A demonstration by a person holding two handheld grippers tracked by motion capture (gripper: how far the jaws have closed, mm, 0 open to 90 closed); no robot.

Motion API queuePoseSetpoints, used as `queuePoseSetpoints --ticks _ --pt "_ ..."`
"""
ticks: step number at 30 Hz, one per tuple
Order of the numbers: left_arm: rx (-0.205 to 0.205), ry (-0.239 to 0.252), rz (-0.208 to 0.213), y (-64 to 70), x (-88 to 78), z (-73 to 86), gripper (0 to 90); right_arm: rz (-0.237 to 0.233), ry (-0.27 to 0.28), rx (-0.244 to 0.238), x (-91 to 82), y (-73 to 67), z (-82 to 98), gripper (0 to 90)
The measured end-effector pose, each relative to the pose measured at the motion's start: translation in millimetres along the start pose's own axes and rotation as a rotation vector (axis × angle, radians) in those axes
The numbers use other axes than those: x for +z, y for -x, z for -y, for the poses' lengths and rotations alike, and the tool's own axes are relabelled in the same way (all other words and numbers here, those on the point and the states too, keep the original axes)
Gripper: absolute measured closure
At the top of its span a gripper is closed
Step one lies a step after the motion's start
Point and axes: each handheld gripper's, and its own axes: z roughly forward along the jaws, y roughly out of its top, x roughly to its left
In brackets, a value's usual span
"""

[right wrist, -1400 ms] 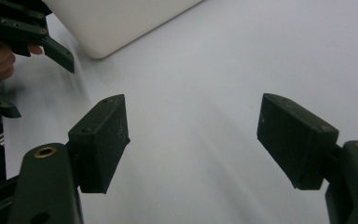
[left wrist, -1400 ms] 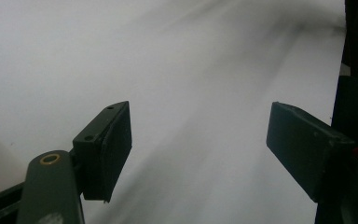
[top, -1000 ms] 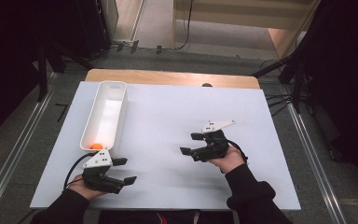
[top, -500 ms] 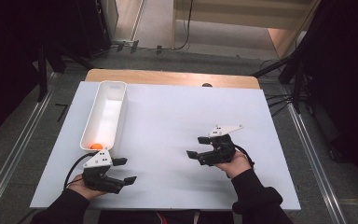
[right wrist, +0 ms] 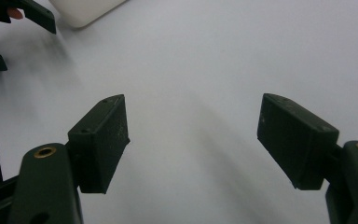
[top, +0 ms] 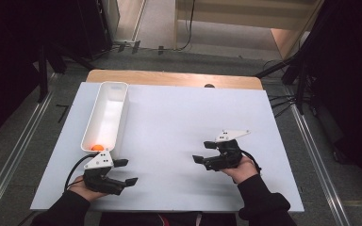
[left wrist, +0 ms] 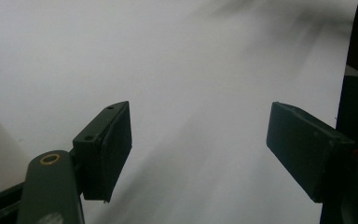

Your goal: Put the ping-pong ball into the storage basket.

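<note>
A white rectangular board [top: 169,141] was observed laid over a wooden table [top: 169,77]. A long, narrow white plastic tray [top: 104,117] was seen on the board's left side, with a small orange ball [top: 96,147] lying at its near end. The left gripper [top: 125,172] was held just beside that near end of the tray, its jaws spread wide and nothing between them. The right gripper [top: 202,152] was held over the right part of the board, well apart from the tray, jaws likewise wide and empty. No brand, label or legible writing was found on any item.
</note>
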Motion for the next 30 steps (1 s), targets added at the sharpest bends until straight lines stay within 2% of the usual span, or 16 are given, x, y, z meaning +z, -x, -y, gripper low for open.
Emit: queuePoseSetpoints --ticks 12,27,30 --pt "0.001 -0.006 -0.001 -0.1 -0.2 -0.2 22.9 0.009 0.002 0.008 -5.9 2.0 11.4 23.5" --pt "0.000 -0.003 -0.005 -0.5 -0.2 -0.2 22.8 0.051 0.010 0.025 -19.4 7.0 28.0 23.5" --pt "-0.001 -0.003 -0.005 -0.5 -0.2 -0.2 22.9 0.055 0.009 0.041 -21.8 8.3 31.8 23.5"
